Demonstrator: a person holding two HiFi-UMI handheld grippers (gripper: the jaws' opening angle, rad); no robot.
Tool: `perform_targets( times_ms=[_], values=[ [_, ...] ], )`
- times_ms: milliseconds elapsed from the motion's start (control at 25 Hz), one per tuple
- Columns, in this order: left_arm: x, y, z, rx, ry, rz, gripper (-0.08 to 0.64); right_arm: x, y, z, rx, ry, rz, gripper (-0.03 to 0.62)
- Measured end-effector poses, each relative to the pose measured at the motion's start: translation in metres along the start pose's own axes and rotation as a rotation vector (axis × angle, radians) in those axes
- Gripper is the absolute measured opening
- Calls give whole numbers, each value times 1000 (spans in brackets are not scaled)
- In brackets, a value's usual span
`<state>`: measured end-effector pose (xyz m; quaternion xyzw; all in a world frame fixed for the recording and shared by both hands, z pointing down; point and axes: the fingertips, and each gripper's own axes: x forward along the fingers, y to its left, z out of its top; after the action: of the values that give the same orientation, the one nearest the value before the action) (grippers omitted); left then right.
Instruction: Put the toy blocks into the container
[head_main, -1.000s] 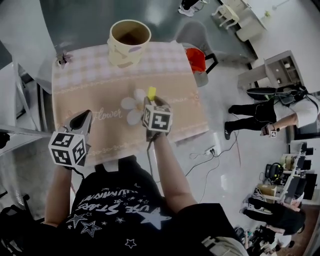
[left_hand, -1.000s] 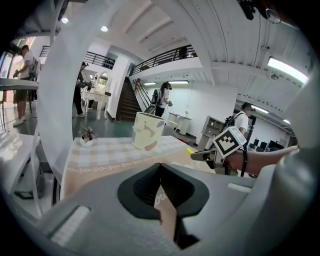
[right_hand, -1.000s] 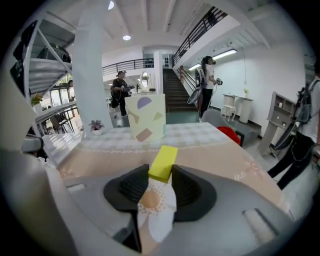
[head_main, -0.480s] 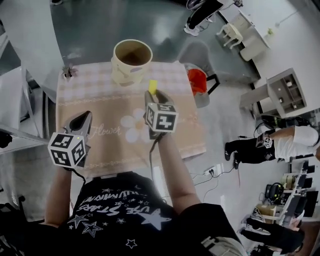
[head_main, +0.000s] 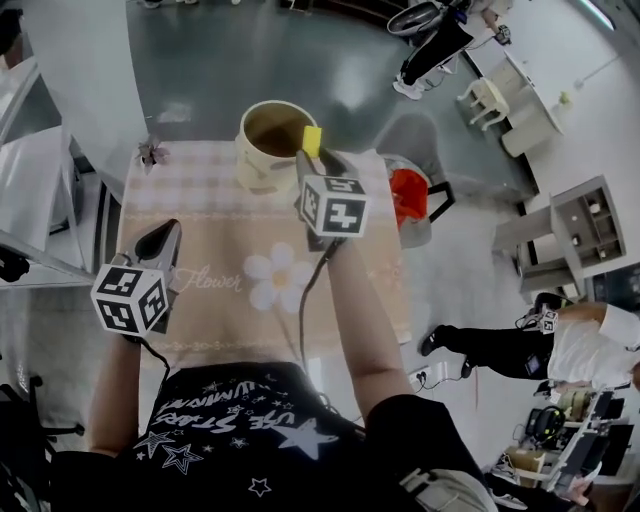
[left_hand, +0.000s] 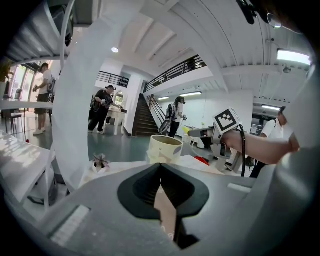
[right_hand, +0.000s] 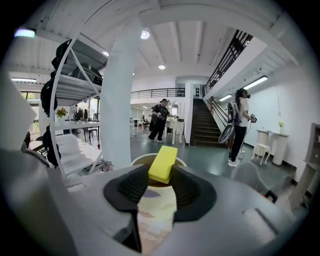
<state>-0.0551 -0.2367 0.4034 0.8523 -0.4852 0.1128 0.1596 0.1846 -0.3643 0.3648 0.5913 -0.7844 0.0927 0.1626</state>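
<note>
Item: small yellow rectangular toy block (right_hand: 163, 163). Clamped at the tips of the right gripper (right_hand: 161, 179), tilted, nearly level with the container mouth straight ahead; in the head view the block (head_main: 312, 140) shows at the rim's right edge

Item: cream round container with a pale lilac print (head_main: 262, 168). Upright at the far end of the table; inside dark, contents cannot be told; also in the left gripper view (left_hand: 165, 148)

Item: right gripper (head_main: 318, 160). Jaws part-closed on the block, arm stretched across the table toward the container

Item: left gripper (head_main: 160, 240). Jaws together with nothing between them (left_hand: 160, 167); held over the near left corner, well apart from the container

Item: table under a pink checked cloth with a white flower print (head_main: 220, 300). No loose blocks show on it

Item: small potted plant (head_main: 152, 153). Far left corner, beside the container

Progress, as judged: the block is lifted and brought to the container; release into the mouth is left. With no other blocks visible, this looks like the last one
</note>
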Motion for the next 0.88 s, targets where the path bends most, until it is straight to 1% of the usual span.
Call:
perform_targets(
  times_ms=[120, 280, 600, 720, 800, 840, 880],
  values=[
    [5, 3, 5, -4, -4, 23, 9, 19, 1, 13, -26, -3, 35, 147],
    [11, 6, 6, -12, 1, 54, 9, 44, 4, 17, -58, 10, 76, 147],
    [15, 15, -7, -37, 47, 97, 9, 83, 11, -1, -84, 82, 136, 147],
    [15, 18, -12, -46, 58, 112, 9, 92, 16, -6, -91, 88, 163, 151],
    [15, 20, -14, -51, 63, 119, 9, 96, 20, -7, -118, 83, 172, 152],
    [14, 21, -15, -54, 65, 122, 9, 97, 22, -7, -135, 78, 173, 161],
    [14, 22, -17, -56, 67, 125, 9, 99, 24, -7, -151, 75, 173, 204]
  ],
)
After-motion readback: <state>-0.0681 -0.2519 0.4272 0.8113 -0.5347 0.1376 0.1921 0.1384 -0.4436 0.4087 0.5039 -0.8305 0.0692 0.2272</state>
